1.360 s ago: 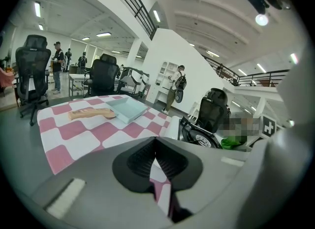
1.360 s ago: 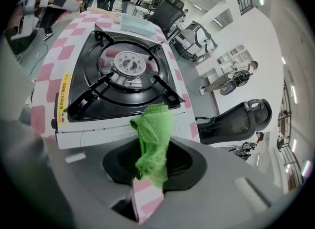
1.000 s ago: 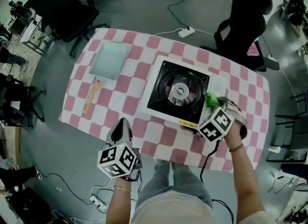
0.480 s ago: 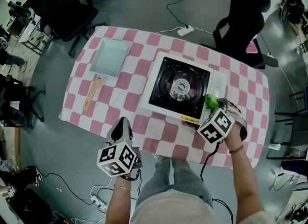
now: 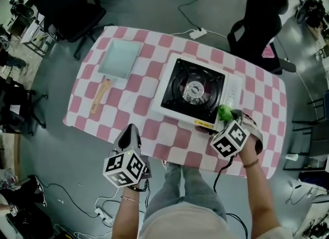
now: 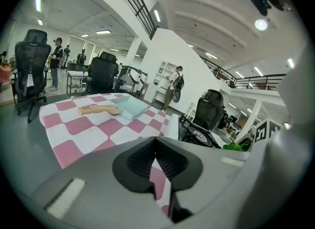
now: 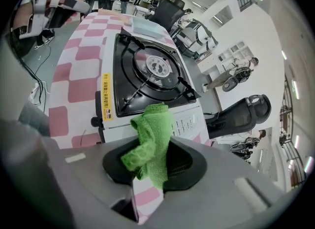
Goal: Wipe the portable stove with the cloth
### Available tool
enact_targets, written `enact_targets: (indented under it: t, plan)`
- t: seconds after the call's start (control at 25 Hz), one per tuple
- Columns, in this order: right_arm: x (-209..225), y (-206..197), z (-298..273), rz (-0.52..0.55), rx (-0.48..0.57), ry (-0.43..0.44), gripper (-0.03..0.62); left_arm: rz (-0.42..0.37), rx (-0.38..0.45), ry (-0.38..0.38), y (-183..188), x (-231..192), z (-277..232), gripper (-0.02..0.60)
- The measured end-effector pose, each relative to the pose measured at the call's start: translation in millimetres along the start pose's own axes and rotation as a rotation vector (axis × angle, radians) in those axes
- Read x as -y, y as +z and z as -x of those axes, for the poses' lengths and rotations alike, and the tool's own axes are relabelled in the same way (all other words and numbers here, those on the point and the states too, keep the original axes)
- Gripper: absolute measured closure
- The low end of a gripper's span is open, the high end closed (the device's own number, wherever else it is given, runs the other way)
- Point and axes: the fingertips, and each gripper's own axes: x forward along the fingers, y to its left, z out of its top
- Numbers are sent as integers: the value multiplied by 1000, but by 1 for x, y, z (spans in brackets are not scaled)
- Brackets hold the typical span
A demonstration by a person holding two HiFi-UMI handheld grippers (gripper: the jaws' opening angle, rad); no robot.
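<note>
The one portable stove (image 5: 194,93), white with a black top and round burner, stood on the right half of the checked table (image 5: 128,107). The one green cloth (image 7: 151,135) hung crumpled, pinched in the right gripper (image 7: 153,160) at the stove's near right corner. The left gripper (image 6: 156,147), jaws pressed together on nothing, was by the table's front edge. One blue pan (image 5: 118,59) lay far left, with bare table between it and the stove.

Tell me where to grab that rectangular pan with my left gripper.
Take the rectangular pan by its wooden handle. It lies flat and points back toward you, so it is probably best to come from the near side with the jaws across its width.
</note>
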Motion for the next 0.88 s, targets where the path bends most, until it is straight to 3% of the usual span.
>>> enact_targets:
  t: [0.88]
  plan:
    - [-52,-19,30,-1,10,58,488,16,31,7,-8,-5,36,581]
